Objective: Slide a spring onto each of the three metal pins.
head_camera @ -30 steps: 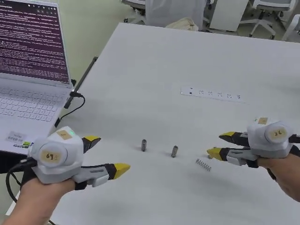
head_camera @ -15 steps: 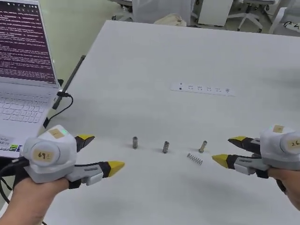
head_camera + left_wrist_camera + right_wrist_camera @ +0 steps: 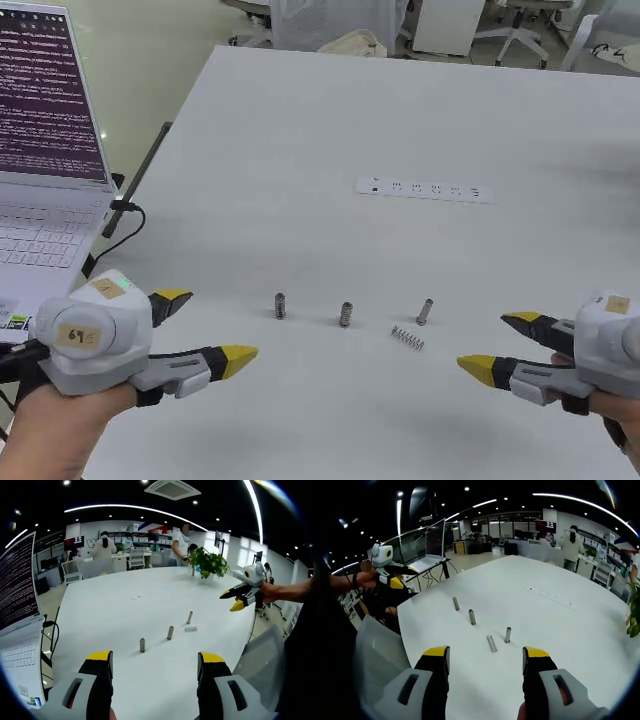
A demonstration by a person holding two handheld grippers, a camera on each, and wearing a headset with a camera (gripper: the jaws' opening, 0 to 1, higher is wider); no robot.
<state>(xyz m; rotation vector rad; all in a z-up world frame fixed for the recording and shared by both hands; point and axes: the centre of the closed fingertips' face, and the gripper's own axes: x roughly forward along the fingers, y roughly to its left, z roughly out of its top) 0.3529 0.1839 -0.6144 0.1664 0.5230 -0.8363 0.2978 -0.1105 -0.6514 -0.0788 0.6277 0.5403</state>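
laptop (image 3: 40,120) cut by left edge | right gripper (image 3: 492,342) body runs off right edge | I can't read its screen text

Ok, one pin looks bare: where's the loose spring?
In the head view the loose spring lies on the table just in front of the rightmost pin, nearest the right gripper.

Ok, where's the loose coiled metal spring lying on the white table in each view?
Head view: the loose coiled metal spring lies below centre, slightly right.
Left gripper view: the spring, just right of centre.
Right gripper view: the spring, just below centre.
Shared landmark: the upright metal pin beside it.
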